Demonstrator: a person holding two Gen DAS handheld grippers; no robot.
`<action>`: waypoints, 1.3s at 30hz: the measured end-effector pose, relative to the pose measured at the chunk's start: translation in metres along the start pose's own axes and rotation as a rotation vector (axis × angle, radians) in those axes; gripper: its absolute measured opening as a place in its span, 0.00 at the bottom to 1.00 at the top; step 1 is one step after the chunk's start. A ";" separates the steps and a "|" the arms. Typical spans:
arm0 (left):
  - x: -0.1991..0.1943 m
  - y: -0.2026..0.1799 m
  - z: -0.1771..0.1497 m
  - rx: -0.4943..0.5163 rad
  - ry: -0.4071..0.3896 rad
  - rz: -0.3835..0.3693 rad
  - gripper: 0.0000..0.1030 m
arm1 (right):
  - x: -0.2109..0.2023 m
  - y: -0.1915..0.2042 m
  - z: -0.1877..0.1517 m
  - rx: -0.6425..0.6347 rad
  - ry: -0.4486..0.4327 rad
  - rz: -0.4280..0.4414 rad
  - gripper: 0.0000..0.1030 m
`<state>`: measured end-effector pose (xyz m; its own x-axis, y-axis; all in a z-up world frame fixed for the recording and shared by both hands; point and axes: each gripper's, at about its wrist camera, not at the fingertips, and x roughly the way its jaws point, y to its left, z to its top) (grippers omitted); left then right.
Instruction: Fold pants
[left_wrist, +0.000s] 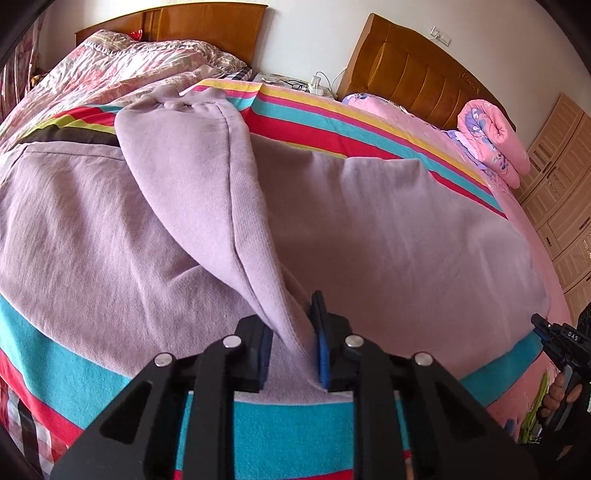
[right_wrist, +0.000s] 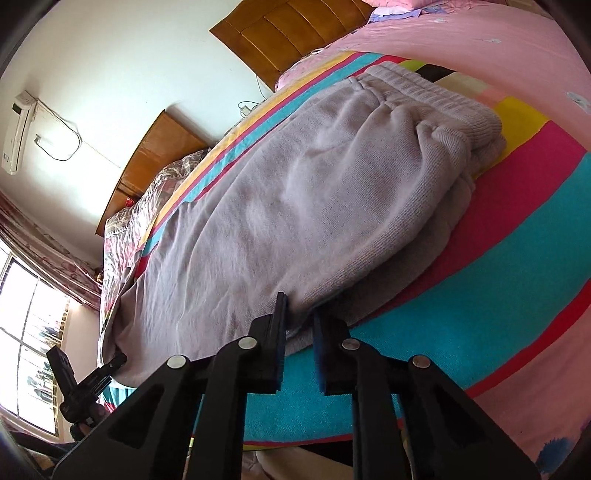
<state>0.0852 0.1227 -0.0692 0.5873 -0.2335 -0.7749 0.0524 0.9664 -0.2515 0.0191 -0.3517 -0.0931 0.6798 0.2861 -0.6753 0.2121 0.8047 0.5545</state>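
Two beds with wooden headboards (left_wrist: 417, 70) fill the room we work in, and a striped blanket (left_wrist: 280, 424) covers the nearer bed. Across that blanket lie the lilac pants (left_wrist: 388, 229), spread wide, with one leg raised into a ridge running toward our left gripper (left_wrist: 295, 343). Its jaws are closed most of the way and pinch the edge of that raised fabric between the blue pads (left_wrist: 323, 354). Our right gripper (right_wrist: 299, 343) sits at the near edge of the pants beside the waistband (right_wrist: 436, 92) end; cloth lies between its partly open fingers, but we cannot tell whether they clamp it. A rolled pink quilt (left_wrist: 495, 144) rests by the far headboard.
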 end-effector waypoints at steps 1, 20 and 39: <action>-0.003 0.000 0.001 0.001 -0.018 -0.001 0.13 | -0.002 0.002 0.000 -0.003 -0.008 -0.002 0.11; -0.052 0.019 0.029 -0.027 -0.186 0.079 0.74 | -0.040 0.056 0.022 -0.320 -0.114 -0.219 0.46; 0.080 -0.014 0.110 0.103 0.106 0.140 0.83 | 0.240 0.318 0.039 -1.330 0.354 0.213 0.40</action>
<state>0.2200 0.1021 -0.0639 0.5069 -0.1008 -0.8561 0.0620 0.9948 -0.0804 0.2770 -0.0474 -0.0605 0.3598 0.4185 -0.8339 -0.8269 0.5571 -0.0771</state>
